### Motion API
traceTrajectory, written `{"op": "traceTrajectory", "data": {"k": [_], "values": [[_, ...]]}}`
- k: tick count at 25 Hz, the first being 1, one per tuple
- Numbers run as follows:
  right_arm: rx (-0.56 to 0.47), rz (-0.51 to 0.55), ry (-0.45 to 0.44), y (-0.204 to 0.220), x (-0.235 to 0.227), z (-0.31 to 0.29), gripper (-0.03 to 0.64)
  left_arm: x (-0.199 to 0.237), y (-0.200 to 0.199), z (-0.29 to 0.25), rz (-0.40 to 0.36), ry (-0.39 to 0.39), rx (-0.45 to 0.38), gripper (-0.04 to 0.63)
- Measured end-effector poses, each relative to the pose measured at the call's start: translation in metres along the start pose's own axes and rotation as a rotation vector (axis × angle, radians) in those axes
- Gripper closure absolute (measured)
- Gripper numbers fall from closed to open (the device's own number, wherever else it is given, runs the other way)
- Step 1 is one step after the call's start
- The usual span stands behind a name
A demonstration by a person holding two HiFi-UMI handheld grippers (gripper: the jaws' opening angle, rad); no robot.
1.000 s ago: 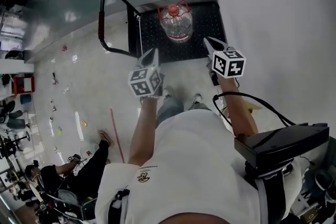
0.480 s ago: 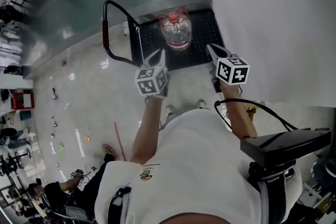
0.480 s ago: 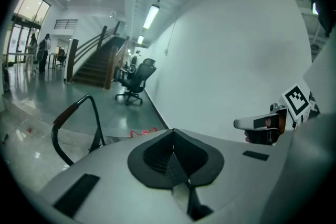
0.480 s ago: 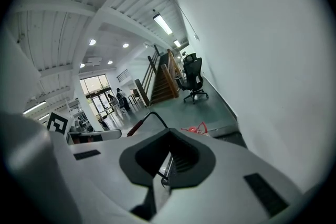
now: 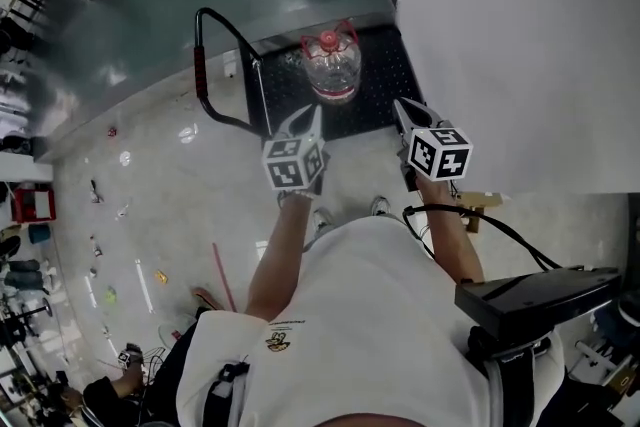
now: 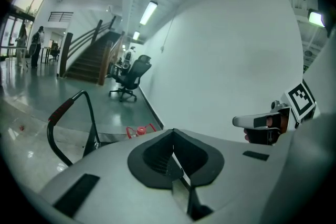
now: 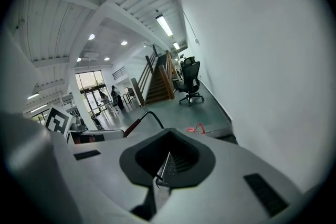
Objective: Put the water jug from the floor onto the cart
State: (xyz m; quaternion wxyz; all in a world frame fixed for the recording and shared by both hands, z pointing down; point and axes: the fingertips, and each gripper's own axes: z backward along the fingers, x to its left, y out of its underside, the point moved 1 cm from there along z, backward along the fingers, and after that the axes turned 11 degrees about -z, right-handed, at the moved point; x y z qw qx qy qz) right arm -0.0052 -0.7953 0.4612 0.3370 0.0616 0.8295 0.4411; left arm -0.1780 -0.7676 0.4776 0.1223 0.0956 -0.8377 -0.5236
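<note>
At far left in the head view, a push handle (image 5: pixel 199 55) rises off the pale glossy floor (image 5: pixel 170 175) — black tube, red grip.

Next right, the left tool (image 5: pixel 305 120): jaws pressed together, nothing between them, hanging short of the deck.

The water jug (image 5: pixel 330 67) stands upright on the cart (image 5: pixel 388 80), near the middle of its black dotted deck, apart from both tools. It is clear plastic with a red cap, a red carry loop over the top and a reddish band low on the body. Fill level not readable.

The right tool (image 5: pixel 408 112): jaws likewise clamped on nothing, near the deck's front edge. A white wall (image 5: pixel 520 35) flanks the cart.

Judgement — the placing looks done. Only stepping clear seems left.
</note>
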Motion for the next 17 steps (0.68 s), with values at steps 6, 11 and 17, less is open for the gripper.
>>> {"op": "traceTrajectory", "data": {"k": [6, 11, 17], "values": [[-0.011, 0.028, -0.012, 0.005, 0.024, -0.009, 0.603, 0.013, 0.008, 0.014, 0.011, -0.008, -0.002, 0.592], [0.001, 0.033, -0.022, 0.012, 0.037, -0.012, 0.602, 0.021, 0.010, 0.022, 0.019, -0.005, -0.011, 0.592], [-0.001, 0.030, -0.017, 0.012, 0.034, -0.004, 0.602, 0.014, 0.008, 0.024, 0.009, -0.003, -0.009, 0.592]]}}
